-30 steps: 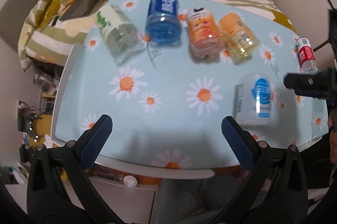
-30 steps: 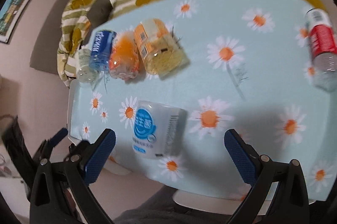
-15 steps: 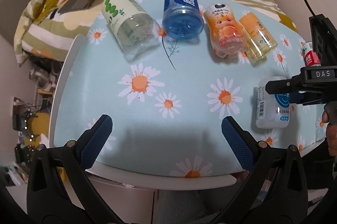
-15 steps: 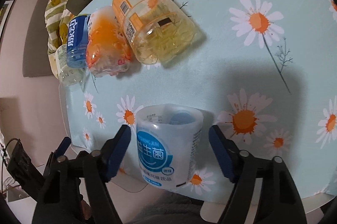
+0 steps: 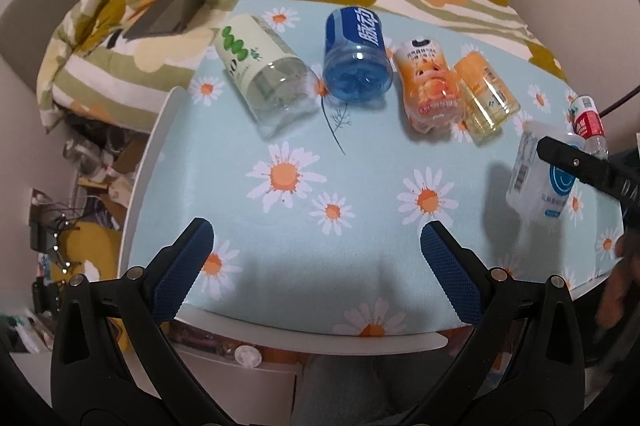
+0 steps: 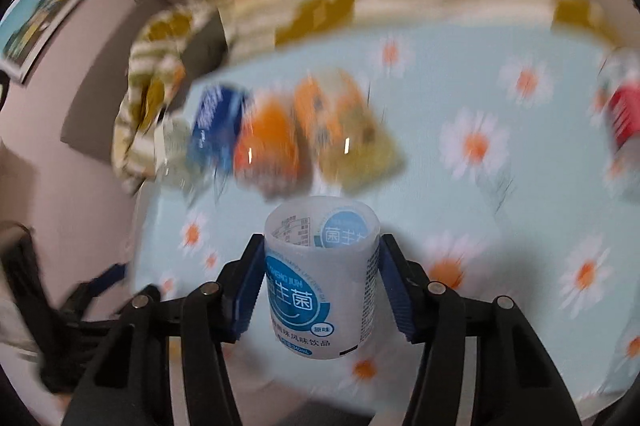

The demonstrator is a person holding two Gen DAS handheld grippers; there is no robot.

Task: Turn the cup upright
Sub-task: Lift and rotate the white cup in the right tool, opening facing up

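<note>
The right hand-held gripper clamps the white probiotic-drink cup across its mid-wall, just right of the yellow cup, off the daisy worktop; thin, empty plastic, judged light, squashy and slick, so grip gently. The left hand-held gripper hangs open, empty.

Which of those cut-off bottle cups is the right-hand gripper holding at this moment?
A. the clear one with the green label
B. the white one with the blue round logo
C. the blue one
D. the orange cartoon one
B: in the right wrist view both blue pads press the sides of the white cup, which the right gripper holds above the table.
</note>
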